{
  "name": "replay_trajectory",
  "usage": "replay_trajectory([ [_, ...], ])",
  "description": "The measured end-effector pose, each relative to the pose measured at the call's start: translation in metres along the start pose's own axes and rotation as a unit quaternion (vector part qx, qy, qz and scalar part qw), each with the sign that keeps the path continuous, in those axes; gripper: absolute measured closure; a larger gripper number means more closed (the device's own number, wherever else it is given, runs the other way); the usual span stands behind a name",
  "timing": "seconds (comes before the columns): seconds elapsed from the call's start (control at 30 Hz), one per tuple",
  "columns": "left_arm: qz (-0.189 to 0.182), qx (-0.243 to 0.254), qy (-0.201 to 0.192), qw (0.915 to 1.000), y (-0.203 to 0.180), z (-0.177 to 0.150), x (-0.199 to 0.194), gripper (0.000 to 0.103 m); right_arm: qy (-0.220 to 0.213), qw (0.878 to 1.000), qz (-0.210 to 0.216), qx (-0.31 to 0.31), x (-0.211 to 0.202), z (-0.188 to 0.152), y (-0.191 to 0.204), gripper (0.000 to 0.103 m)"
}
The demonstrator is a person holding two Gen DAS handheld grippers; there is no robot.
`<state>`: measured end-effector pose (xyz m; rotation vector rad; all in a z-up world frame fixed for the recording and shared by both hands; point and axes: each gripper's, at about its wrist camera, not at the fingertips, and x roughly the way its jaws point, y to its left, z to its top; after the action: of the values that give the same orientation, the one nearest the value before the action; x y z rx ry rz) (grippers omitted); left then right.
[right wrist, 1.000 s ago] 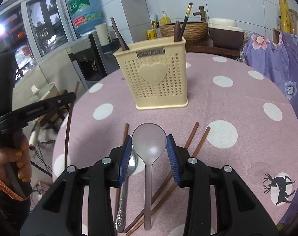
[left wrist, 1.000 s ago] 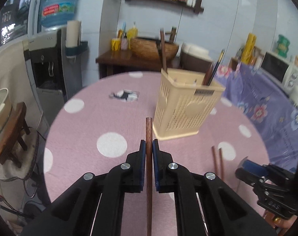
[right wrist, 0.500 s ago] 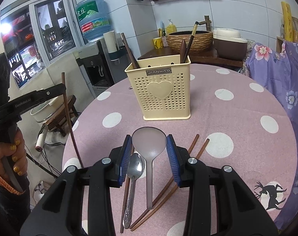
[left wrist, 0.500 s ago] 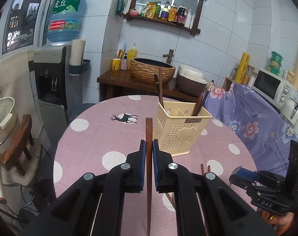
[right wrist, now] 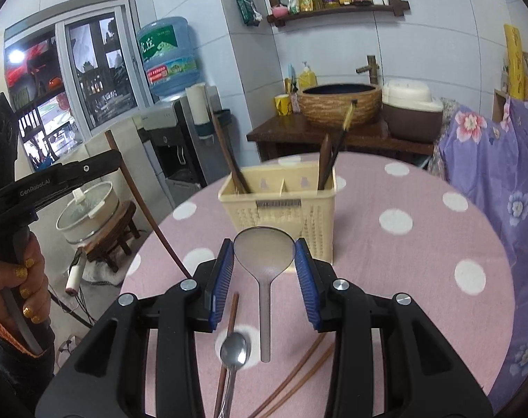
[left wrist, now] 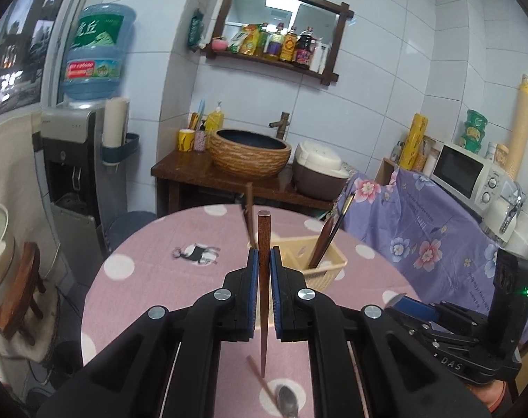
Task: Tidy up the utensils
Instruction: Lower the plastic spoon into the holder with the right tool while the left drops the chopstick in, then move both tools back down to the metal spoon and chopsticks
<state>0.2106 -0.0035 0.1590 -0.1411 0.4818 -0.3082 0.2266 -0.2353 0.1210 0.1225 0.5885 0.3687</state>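
The left gripper [left wrist: 264, 271] pinches a wooden chopstick [left wrist: 262, 278] mid-shaft above the bench [right wrist: 420, 244] — stiff, light, apt to pivot. The right gripper [right wrist: 264, 271], fingers parted, clasps a rice paddle [right wrist: 264, 254] — smooth plastic, likely slippery — near the holder [right wrist: 277, 209].

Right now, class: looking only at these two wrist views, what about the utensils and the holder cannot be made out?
- Utensil holder: left wrist view, its front hidden by the left gripper.
- Held chopstick: right wrist view, lower tip behind the right gripper.
- Metal spoon: handle cut off by the bottom edge.
- Rice paddle: grip point on it hidden.
- Holder label: blurred, unreadable.
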Motion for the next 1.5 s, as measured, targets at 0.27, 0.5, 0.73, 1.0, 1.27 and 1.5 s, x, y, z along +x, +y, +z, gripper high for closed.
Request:
replay_trajectory([
  [0.27,-0.018,-0.016,-0.054,0.9982,-0.020,0.089,0.000,0.095,-0.078,0.997,-0.023,0.009,-0.006,0.107,-0.003,0.066],
  [0.5,0.024,-0.021,-0.079,0.9964,-0.026,0.103,0.037,0.095,-0.111,0.992,-0.061,0.014,0.030,0.137,-0.005,0.066],
  [0.73,0.040,-0.016,-0.032,0.9986,-0.016,0.052,0.082,0.095,-0.082,0.992,-0.097,0.005,0.083,0.087,-0.012,0.066],
  [1.0,0.048,-0.016,0.024,0.9984,-0.009,0.006,0.116,0.095,-0.042,0.993,-0.112,-0.001,0.116,0.043,-0.020,0.066],
  [1.27,0.037,-0.021,0.040,0.9983,0.000,-0.018,0.105,0.070,-0.050,0.991,-0.127,0.006,0.102,0.021,-0.024,0.043],
  [1.5,0.056,-0.022,0.037,0.9975,0.016,-0.067,0.061,0.047,-0.008,0.993,-0.121,-0.004,0.069,-0.025,-0.015,0.043],
])
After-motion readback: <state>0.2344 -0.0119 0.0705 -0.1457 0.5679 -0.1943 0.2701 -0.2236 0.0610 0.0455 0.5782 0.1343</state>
